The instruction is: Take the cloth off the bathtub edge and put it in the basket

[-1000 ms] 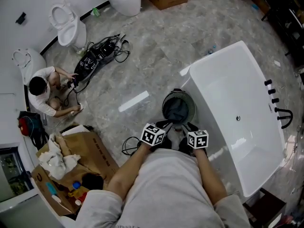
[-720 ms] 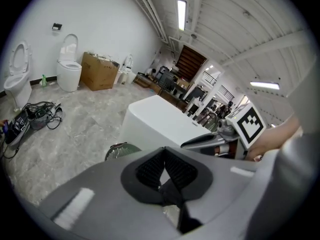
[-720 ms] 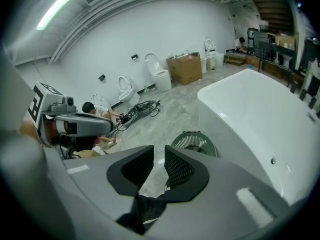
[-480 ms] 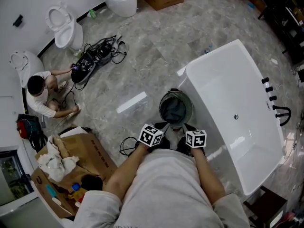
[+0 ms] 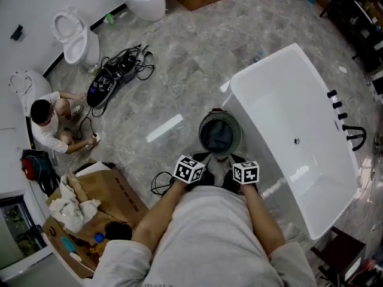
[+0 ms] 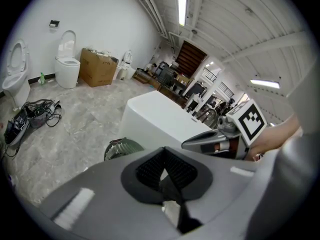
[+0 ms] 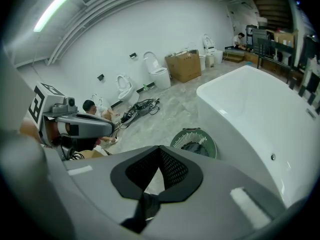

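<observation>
**Left gripper** (image 6: 164, 170) and **right gripper** (image 7: 159, 166): both held low in front of the person, side by side, angled down toward the basket (image 5: 220, 134). The left gripper's jaws are closed on each other and hold nothing. The right gripper's jaws have just been closing and now meet, also with nothing between them.

**Basket:** a round, slatted, pale green basket. It stands on the floor just beside the near long side of the bathtub (image 5: 263, 64), directly ahead of the two grippers.

**Cloth** (image 5: 219, 139): a dark grey-blue bundle lying inside the basket, below its rim. The bathtub edge, as far as the head view shows it, carries no cloth.

**Step in hand:** judged from this layout, the cloth has been delivered and both grippers are free of it, so the task appears to be at its end. The next move would call only for drawing both grippers back and away from the basket without catching its rim. There is no further grasp to plan, unless a fold of the cloth proves to be hanging over the side, which cannot be told here.

**Writing:** each gripper's cube bears black-and-white square marker patterns, not text. An open cardboard box (image 5: 114, 196) lies on the floor toward the left edge of the head view. It shows some print, but too small to read. No brand name is legible anywhere.
</observation>
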{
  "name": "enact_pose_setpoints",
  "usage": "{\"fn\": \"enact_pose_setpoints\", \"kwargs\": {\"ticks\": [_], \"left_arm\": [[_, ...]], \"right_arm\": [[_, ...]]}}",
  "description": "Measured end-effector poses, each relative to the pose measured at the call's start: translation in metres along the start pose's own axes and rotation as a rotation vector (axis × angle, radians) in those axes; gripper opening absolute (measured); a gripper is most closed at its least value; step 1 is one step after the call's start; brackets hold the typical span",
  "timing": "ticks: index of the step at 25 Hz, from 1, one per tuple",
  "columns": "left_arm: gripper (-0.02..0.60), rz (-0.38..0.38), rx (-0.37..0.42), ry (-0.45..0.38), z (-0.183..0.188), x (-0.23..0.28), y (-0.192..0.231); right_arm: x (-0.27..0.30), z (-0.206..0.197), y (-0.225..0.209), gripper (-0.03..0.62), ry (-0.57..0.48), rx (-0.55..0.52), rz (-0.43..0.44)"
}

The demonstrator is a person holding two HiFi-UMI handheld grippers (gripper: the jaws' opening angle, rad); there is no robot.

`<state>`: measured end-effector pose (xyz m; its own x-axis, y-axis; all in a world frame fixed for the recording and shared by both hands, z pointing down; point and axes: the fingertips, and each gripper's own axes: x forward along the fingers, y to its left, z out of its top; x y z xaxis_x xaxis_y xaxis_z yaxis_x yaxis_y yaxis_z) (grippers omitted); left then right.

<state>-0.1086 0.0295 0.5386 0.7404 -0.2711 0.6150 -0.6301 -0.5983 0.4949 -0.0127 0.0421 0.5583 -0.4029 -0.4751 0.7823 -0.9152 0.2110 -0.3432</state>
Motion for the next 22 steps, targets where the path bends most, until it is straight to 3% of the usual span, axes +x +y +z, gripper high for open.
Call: {"fn": "enact_pose_setpoints", "kwargs": {"ticks": [22], "left_arm": [[0.058, -0.005, -0.019, -0.007, -0.0014, -0.0010, -0.0044]], "right_arm": [[-0.0054, -0.0009, -0.0003, 0.002, -0.022, -0.012, -0.002]]}}
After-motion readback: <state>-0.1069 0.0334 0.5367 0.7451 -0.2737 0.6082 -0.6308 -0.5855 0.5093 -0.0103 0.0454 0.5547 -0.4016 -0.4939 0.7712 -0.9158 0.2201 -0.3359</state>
